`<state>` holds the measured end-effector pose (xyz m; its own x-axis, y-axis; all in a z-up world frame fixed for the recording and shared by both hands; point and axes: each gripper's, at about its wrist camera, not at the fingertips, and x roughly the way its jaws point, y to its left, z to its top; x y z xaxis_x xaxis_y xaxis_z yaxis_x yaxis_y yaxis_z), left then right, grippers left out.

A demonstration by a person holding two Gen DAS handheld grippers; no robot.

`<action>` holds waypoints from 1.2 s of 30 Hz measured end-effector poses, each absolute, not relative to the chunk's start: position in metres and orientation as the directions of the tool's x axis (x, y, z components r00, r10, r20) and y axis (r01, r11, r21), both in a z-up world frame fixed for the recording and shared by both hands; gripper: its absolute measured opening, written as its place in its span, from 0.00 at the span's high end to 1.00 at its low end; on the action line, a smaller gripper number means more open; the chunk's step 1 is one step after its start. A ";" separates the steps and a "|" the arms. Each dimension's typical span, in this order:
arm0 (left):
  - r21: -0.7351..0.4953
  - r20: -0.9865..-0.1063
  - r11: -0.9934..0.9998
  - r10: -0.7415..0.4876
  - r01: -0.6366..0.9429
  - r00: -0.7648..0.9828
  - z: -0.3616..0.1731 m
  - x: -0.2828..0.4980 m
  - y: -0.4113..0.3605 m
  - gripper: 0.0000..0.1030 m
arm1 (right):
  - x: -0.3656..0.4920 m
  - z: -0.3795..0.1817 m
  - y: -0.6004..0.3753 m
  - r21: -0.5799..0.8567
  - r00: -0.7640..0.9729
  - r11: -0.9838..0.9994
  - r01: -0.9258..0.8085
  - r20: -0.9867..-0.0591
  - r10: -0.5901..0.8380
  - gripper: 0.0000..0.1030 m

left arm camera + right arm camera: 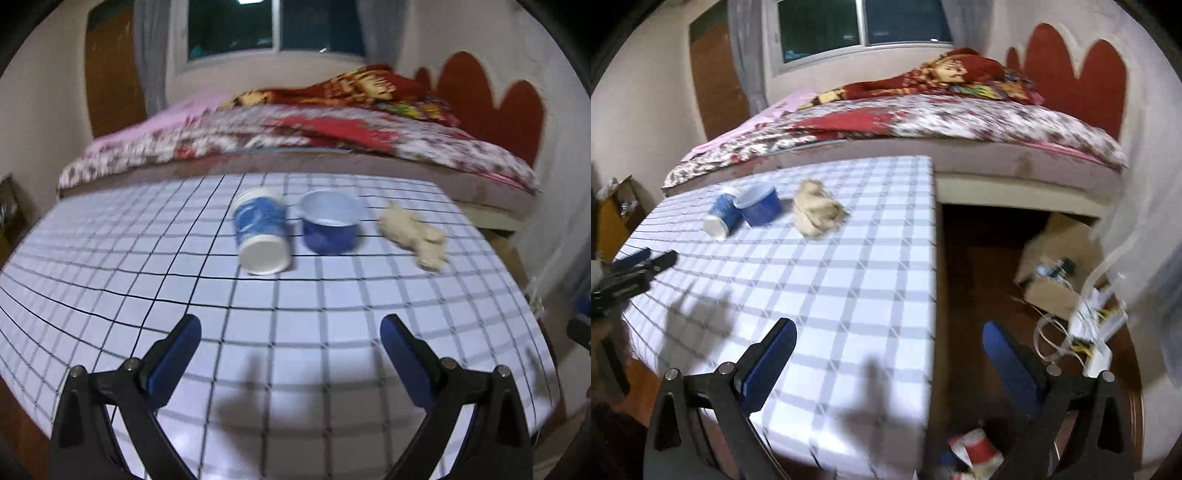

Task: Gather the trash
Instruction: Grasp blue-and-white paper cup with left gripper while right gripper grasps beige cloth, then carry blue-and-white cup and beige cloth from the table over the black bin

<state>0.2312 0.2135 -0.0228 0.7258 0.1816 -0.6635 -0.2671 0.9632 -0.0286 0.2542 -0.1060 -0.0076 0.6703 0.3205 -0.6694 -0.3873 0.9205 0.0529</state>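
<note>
A blue-and-white paper cup [261, 234] lies on its side on the checked tablecloth [295, 350], its base towards me. A blue bowl with a white inside [330, 221] stands upright just right of it. A crumpled beige tissue [415, 235] lies further right. My left gripper [290, 326] is open and empty, well short of the cup. The cup [723, 216], bowl [759, 204] and tissue [816, 211] also show in the right wrist view. My right gripper [888, 332] is open and empty over the table's right edge. The left gripper's fingers [650, 258] show at the far left.
A bed [295, 133] with floral and red blankets runs behind the table. In the right wrist view a cardboard box [1060, 266], white cables and a power strip [1093, 332] lie on the wooden floor right of the table. A red-and-white wrapper [975, 450] lies on the floor below.
</note>
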 end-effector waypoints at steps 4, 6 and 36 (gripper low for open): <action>-0.087 -0.690 0.954 0.151 -0.288 0.708 -0.036 0.266 0.239 0.10 | 0.309 -0.018 -0.042 -0.012 0.629 0.890 -0.456 -0.712 0.313 0.01; -0.083 -0.702 0.953 0.151 -0.291 0.696 -0.042 0.282 0.245 0.10 | 0.329 -0.023 -0.021 -0.023 0.605 0.877 -0.480 -0.732 0.313 0.01; -0.056 -0.706 0.978 0.104 -0.202 0.700 -0.039 0.281 0.282 0.47 | 0.380 -0.046 0.037 0.008 0.505 0.842 -0.539 -0.797 0.331 0.82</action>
